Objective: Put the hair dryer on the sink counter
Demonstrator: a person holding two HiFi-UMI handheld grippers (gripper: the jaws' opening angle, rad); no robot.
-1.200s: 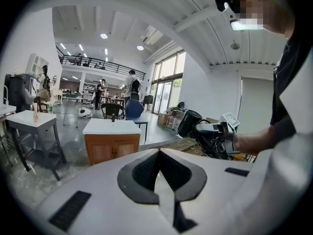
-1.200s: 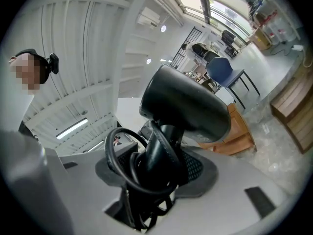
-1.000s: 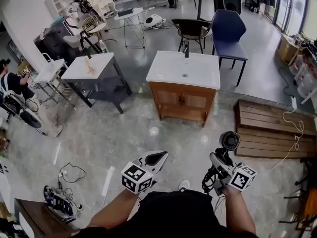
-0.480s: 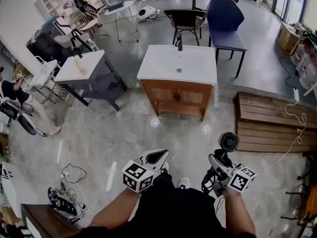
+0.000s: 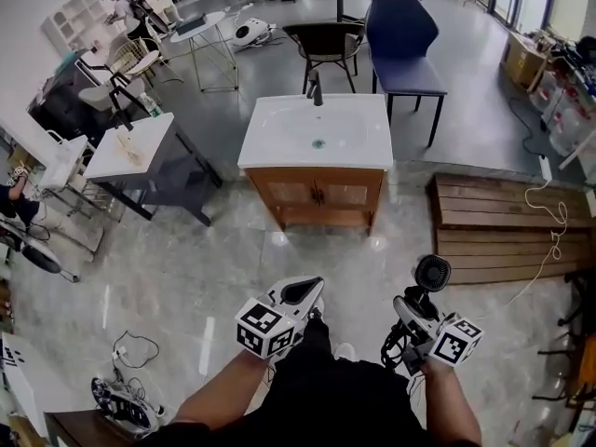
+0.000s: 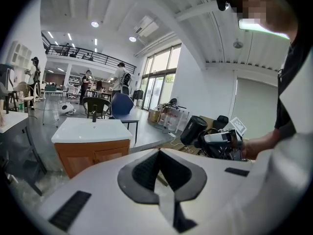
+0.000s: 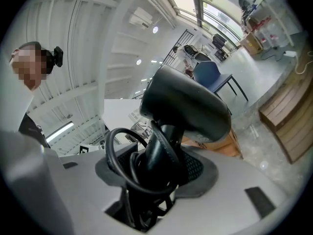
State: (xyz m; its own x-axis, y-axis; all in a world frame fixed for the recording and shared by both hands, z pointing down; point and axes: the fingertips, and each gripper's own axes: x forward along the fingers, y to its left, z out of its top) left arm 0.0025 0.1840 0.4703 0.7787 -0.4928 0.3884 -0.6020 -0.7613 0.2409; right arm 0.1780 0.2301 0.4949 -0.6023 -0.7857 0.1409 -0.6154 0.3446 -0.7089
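Showing, nearest the head camera, two forearms (image 5: 219,400) reaching forward from a dark shirt, a gripper in each hand above a glossy stone floor (image 5: 214,259).

Right gripper (image 5: 411,312): fingers pinched on the handle of the black hair dryer (image 5: 431,273) together with loops of its black cord (image 5: 391,343), round grille end uppermost. Matched in the right gripper view by the handle and coiled cord wedged between the dark pads (image 7: 191,170), with the dryer's barrel well above them.

Left gripper (image 5: 304,292): fingers pressed together to a point, nothing between them. Seen likewise in the left gripper view, with the pads meeting in a closed V.

Hair dryer held in the air, well apart from the sink counter (image 5: 279,147) and not yet on it.

Low on the left, on the floor: a power strip with tangled cables (image 5: 121,400).

Farther ahead: the white sink counter on a wooden cabinet (image 5: 317,194), with a dark faucet (image 5: 316,88) upright at the back rim. Left of it, a white-topped dark table (image 5: 140,142). Right of it, a low slatted wooden platform (image 5: 507,231).

Beyond the sink: a black chair (image 5: 328,43) beside a blue chair (image 5: 402,37).
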